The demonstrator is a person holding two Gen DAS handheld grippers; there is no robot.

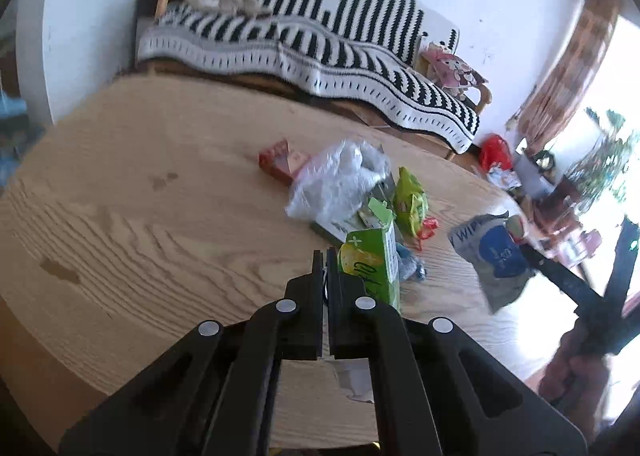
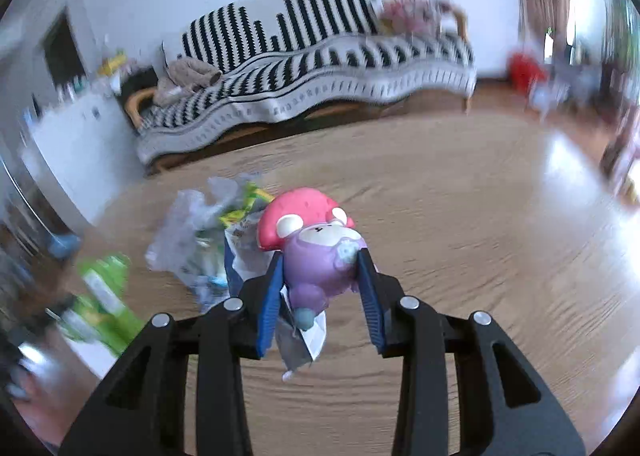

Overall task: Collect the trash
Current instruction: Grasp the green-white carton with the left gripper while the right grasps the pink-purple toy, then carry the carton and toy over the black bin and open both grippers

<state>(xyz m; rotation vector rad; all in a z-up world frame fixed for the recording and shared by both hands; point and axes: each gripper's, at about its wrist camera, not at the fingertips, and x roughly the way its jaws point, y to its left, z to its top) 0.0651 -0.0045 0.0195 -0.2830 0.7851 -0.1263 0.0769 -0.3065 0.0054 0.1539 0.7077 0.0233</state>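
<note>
- Left wrist view: my left gripper [image 1: 325, 256] was clenched, its jaws pressed together at the lower centre of the frame. A thin white scrap [image 1: 354, 378] seemed caught between them, but I could not tell for sure.
- A green carton [image 1: 374, 260] stood just beside the jaws, on the right.
- On the wooden table [image 1: 140, 216] lay a clear plastic bag [image 1: 336, 180], a red box [image 1: 280, 160] and a green wrapper [image 1: 410, 202], close together at centre.
- Right wrist view: my right gripper [image 2: 320, 262] was grasping a purple toy with a pink cap [image 2: 316, 248] at the frame centre, together with a wipes packet [image 2: 304, 340] below it.
</note>
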